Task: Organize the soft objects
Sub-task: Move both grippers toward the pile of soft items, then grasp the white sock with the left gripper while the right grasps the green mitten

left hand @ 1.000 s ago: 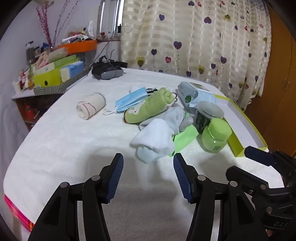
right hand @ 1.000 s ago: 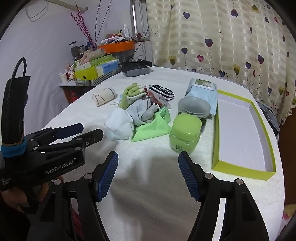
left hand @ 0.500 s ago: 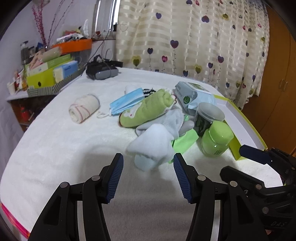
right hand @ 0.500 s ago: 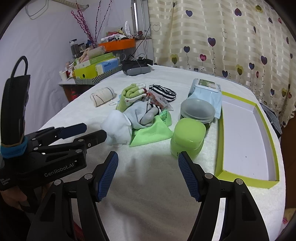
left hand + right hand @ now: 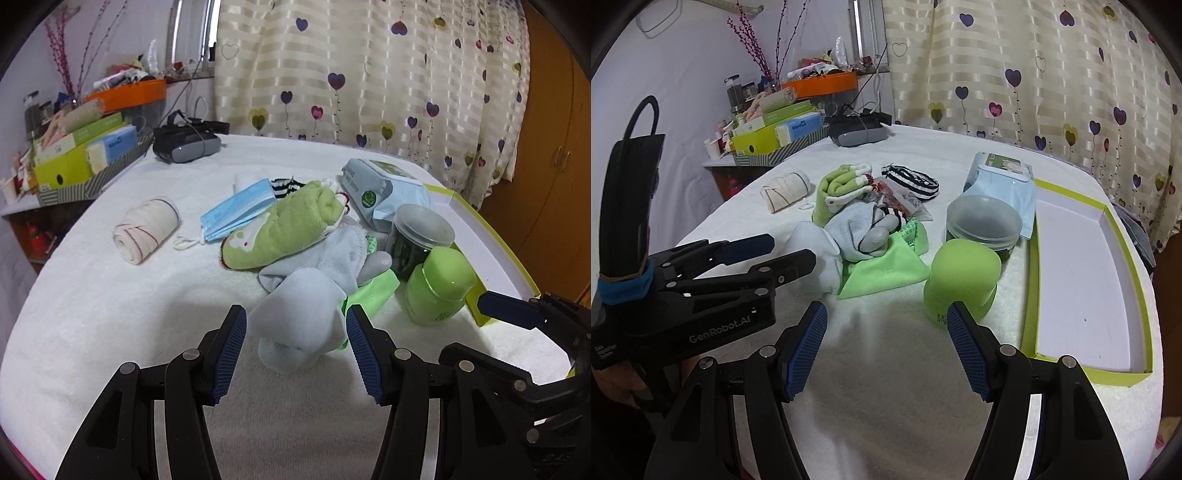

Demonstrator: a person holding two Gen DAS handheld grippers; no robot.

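A pile of soft things lies mid-table: a pale blue sock (image 5: 301,314), a grey-blue sock (image 5: 332,251), a green plush sock (image 5: 284,229), a green cloth (image 5: 886,264), a blue face mask (image 5: 236,210), a striped band (image 5: 912,181) and a rolled cream cloth (image 5: 147,229). My left gripper (image 5: 295,343) is open, its blue pads on either side of the pale blue sock's near end. My right gripper (image 5: 886,343) is open and empty, just before the green jar (image 5: 960,280). The left gripper also shows in the right wrist view (image 5: 775,251).
A lime-rimmed white tray (image 5: 1082,280) lies at the right. A clear lidded jar (image 5: 984,225) and a wipes pack (image 5: 1001,181) stand beside it. A VR headset (image 5: 184,142) is at the back. Boxes (image 5: 74,162) crowd a side shelf at left.
Both grippers have moved forward toward the pile. The left one now has the pale blue sock between its open pads. Nothing was taken hold of.
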